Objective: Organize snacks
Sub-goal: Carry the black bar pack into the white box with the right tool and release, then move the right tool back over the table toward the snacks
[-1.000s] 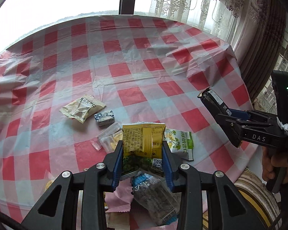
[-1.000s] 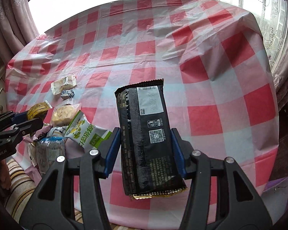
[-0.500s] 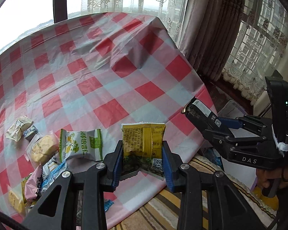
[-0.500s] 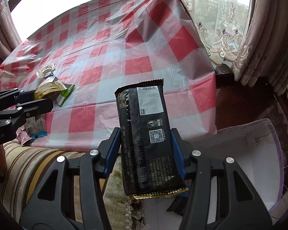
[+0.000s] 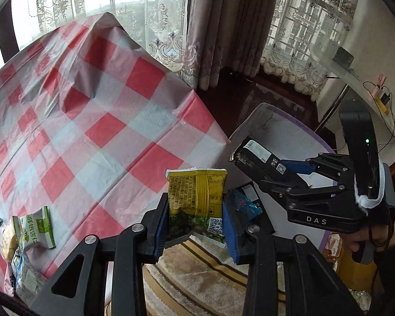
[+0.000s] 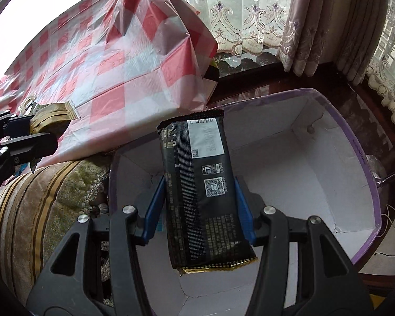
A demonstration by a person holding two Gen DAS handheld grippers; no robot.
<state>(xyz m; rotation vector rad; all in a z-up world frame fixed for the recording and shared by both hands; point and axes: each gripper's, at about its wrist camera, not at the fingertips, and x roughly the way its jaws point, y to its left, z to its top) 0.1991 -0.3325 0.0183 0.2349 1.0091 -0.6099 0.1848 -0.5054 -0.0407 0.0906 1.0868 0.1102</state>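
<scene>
Fingers (image 6: 243, 210) pinch black snack bar (image 6: 202, 192) above box (image 6: 355, 142).

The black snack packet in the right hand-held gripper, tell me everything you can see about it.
The black snack packet is a long, flat, glossy wrapper with crimped ends, gold foil at the near seam, a white printed label near the far end and a QR code mid-way. The right hand-held gripper clamps its long sides between blue pads. It is held in the air, far end raised, over the open purple-rimmed box.
</scene>
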